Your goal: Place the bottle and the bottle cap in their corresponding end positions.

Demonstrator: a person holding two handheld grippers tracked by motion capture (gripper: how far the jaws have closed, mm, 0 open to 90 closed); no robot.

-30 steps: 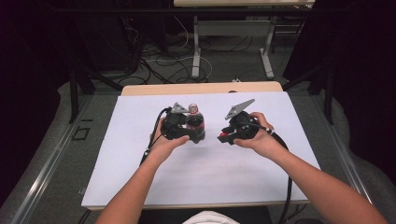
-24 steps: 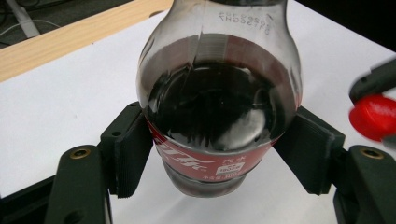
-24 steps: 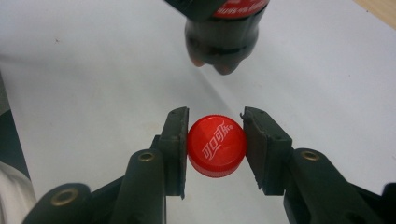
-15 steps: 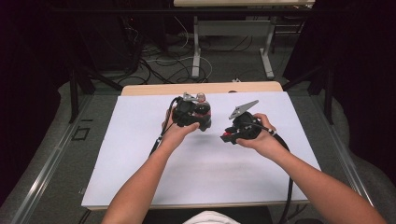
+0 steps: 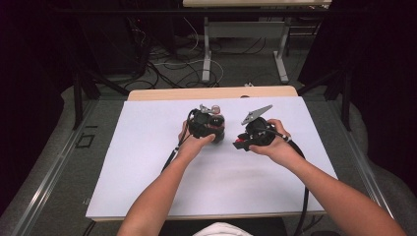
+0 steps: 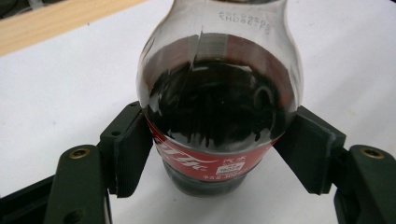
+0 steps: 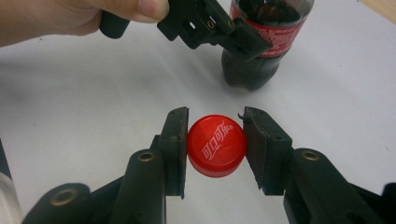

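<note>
In the right gripper view, the right gripper (image 7: 215, 148) clamps a red bottle cap (image 7: 216, 145) between its two pads, logo side facing the camera, above the white table sheet (image 7: 70, 116). Farther off in that view, the left gripper (image 7: 219, 32) grips the cola bottle (image 7: 261, 42) at its red label; the bottle base is just above or on the sheet, contact unclear. The left gripper view shows the same grasp close up: both pads press the labelled waist of the bottle (image 6: 219, 112), whose neck is cut off at the top edge. In the high view, the left gripper (image 5: 209, 125) and right gripper (image 5: 253, 133) sit near each other mid-sheet; cap and bottle are hard to make out there.
</note>
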